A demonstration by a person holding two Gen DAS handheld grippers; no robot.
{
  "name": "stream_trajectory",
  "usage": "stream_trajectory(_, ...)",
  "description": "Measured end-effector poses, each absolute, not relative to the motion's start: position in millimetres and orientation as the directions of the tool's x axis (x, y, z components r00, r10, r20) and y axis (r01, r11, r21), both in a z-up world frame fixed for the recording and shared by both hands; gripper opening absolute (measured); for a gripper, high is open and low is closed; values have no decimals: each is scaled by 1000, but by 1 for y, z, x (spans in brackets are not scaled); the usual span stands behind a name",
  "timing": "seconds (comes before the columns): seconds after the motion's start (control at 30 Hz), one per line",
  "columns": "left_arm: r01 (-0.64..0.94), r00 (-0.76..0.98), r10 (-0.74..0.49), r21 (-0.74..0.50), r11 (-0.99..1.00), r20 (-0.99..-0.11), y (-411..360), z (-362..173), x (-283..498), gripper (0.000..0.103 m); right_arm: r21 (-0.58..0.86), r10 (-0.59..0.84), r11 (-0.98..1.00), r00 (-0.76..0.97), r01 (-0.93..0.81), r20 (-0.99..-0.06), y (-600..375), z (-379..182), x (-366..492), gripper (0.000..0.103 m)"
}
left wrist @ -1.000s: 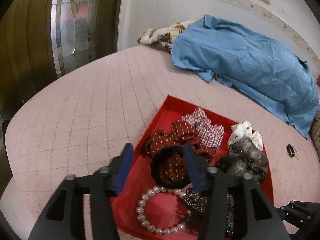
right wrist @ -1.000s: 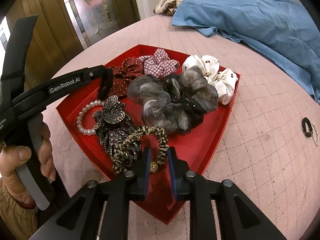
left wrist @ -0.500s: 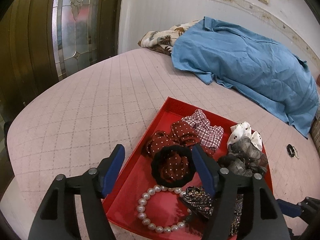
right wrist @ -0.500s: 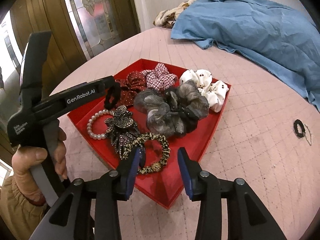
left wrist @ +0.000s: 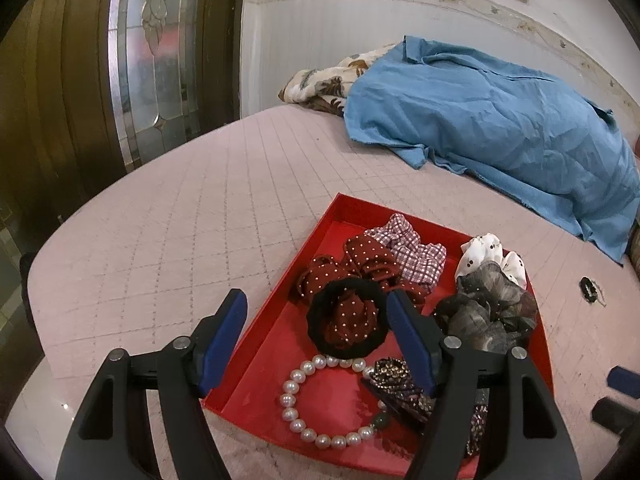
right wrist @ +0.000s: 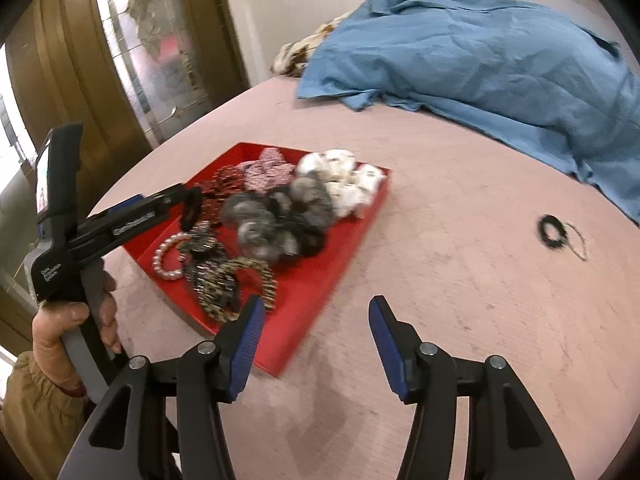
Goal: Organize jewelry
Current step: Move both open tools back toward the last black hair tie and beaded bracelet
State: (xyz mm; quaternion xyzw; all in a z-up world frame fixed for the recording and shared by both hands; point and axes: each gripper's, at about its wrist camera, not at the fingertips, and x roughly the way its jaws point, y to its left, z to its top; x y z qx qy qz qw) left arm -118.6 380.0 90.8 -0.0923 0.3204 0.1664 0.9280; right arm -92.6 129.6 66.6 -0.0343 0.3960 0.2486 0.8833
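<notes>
While the left wrist camera is looking down, the left gripper (left wrist: 316, 330) is hanging over the red tray (left wrist: 280, 320) with its blue fingers (left wrist: 408, 340) spread wide and holding nothing. The tray is sitting near the front edge of the pink bed (left wrist: 160, 220). Between the fingers a black hair tie (left wrist: 347, 318) is lying on a dark red dotted scrunchie (left wrist: 360, 256). A pearl bracelet (left wrist: 316, 404) is lying by the tray's front edge, just beside a sparkly dark clip (left wrist: 400, 384). A checked scrunchie (left wrist: 412, 248) is sitting by the tray's far edge. A white spotted scrunchie (left wrist: 490, 254) and a grey scrunchie (left wrist: 486, 316) are filling the tray's right side. A blue cloth (left wrist: 500, 136) is lying along the bed's far edge.

In the right wrist camera, which is blurry, the right gripper (right wrist: 316, 332) is hovering above the bed by the tray's (right wrist: 320, 280) near corner. Its fingers (right wrist: 248, 336) are spread wide too and are holding nothing. A leopard print hair tie (right wrist: 240, 280) is lying at the tray's front edge. A small black ring (right wrist: 552, 232) is lying on the bed, well apart from the tray, toward the right edge. The left hand (right wrist: 72, 328) is gripping the other tool's handle.
</notes>
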Motion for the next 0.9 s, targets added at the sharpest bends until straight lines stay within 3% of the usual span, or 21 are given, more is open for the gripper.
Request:
stream_trajectory(0.4, -238, 752, 208, 36, 971, -626, 325, 121, -141, 72, 187, 304, 951, 629, -247, -715, 2, 67, -88, 65)
stream_trajectory(0.9, -34, 719, -46, -101, 994, -694, 233, 165, -136, 77, 266, 223, 963, 662, -37, -716, -120, 54, -85, 65)
